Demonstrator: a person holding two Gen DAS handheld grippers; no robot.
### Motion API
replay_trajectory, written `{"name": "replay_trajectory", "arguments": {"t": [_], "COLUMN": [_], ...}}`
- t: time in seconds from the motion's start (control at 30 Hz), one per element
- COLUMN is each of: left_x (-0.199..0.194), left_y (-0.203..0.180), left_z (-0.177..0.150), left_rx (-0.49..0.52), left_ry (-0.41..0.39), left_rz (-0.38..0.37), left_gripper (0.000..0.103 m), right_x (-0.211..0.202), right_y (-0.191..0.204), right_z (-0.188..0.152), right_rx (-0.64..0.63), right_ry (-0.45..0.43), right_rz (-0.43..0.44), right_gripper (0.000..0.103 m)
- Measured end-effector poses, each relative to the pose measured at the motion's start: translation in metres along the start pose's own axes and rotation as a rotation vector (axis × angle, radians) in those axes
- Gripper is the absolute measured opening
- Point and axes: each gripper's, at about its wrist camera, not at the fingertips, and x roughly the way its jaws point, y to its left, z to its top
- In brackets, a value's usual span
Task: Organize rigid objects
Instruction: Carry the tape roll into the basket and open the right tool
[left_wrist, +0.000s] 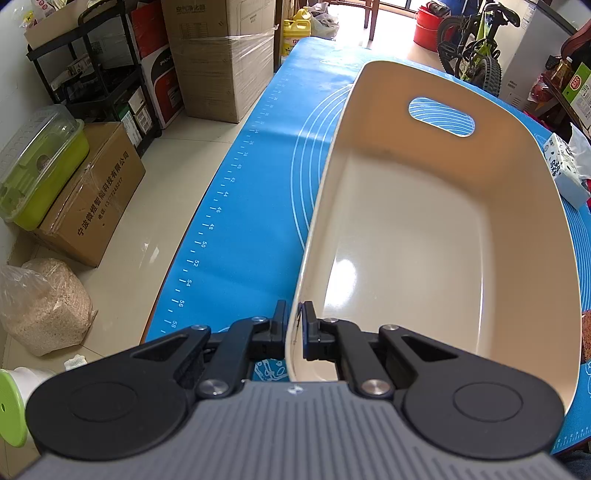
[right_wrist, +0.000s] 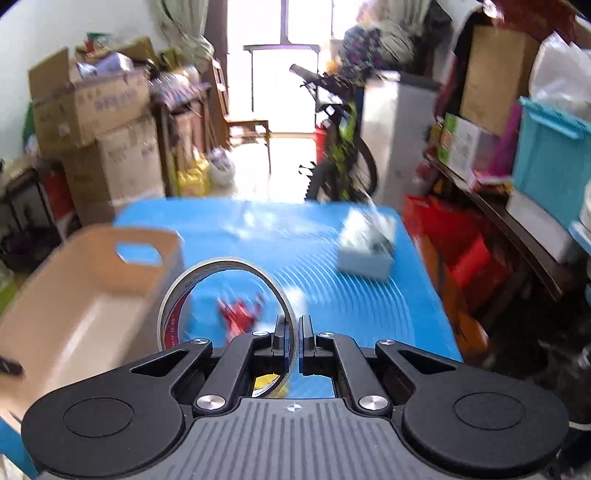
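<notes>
A cream plastic basket (left_wrist: 424, 229) with a handle slot stands empty on the blue mat (left_wrist: 251, 206). My left gripper (left_wrist: 294, 325) is shut on the basket's near left rim, one finger outside and one inside. In the right wrist view, my right gripper (right_wrist: 293, 332) is shut on the edge of a tape roll (right_wrist: 225, 291) and holds it above the mat (right_wrist: 332, 258), to the right of the basket (right_wrist: 88, 295). A red object (right_wrist: 240, 314) lies blurred on the mat, seen through the roll.
A white and blue tissue box (right_wrist: 365, 243) sits on the mat's right side; it also shows in the left wrist view (left_wrist: 565, 170). Cardboard boxes (left_wrist: 218, 55), a green bin (left_wrist: 40, 173) and a bicycle (left_wrist: 476, 40) stand around the table.
</notes>
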Motion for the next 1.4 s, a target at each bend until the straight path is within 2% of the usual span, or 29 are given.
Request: {"name": "replay_trajectory", "arguments": {"t": [0.2, 0.43, 0.67, 0.97, 1.07, 1.1, 1.13, 1.2, 1.4], "left_x": [0.001, 0.001, 0.002, 0.002, 0.002, 0.002, 0.002, 0.002, 0.002], "left_y": [0.001, 0.000, -0.001, 0.001, 0.000, 0.001, 0.001, 0.001, 0.000], "left_z": [0.000, 0.000, 0.000, 0.000, 0.000, 0.000, 0.000, 0.000, -0.001], "left_rx": [0.003, 0.002, 0.006, 0.000, 0.000, 0.001, 0.001, 0.001, 0.003], "left_ry": [0.000, 0.000, -0.001, 0.000, 0.000, -0.001, 0.000, -0.001, -0.002], "left_rz": [0.000, -0.003, -0.008, -0.018, -0.018, -0.017, -0.017, -0.017, -0.014], "left_gripper": [0.009, 0.008, 0.008, 0.008, 0.008, 0.008, 0.008, 0.008, 0.008], "right_x": [0.012, 0.037, 0.063, 0.085, 0.089, 0.088, 0.088, 0.082, 0.058], "right_y": [0.050, 0.132, 0.182, 0.210, 0.215, 0.214, 0.213, 0.207, 0.187], "right_z": [0.038, 0.035, 0.011, -0.016, -0.022, -0.022, -0.020, -0.015, 0.010], "right_rx": [-0.050, -0.197, -0.313, -0.418, -0.447, -0.449, -0.447, -0.420, -0.357], "right_ry": [-0.046, -0.007, 0.118, 0.288, 0.323, 0.324, 0.322, 0.308, 0.227], "right_rz": [0.114, 0.204, 0.244, 0.263, 0.259, 0.260, 0.258, 0.266, 0.295], "right_gripper": [0.016, 0.016, 0.016, 0.017, 0.022, 0.033, 0.037, 0.052, 0.070]}}
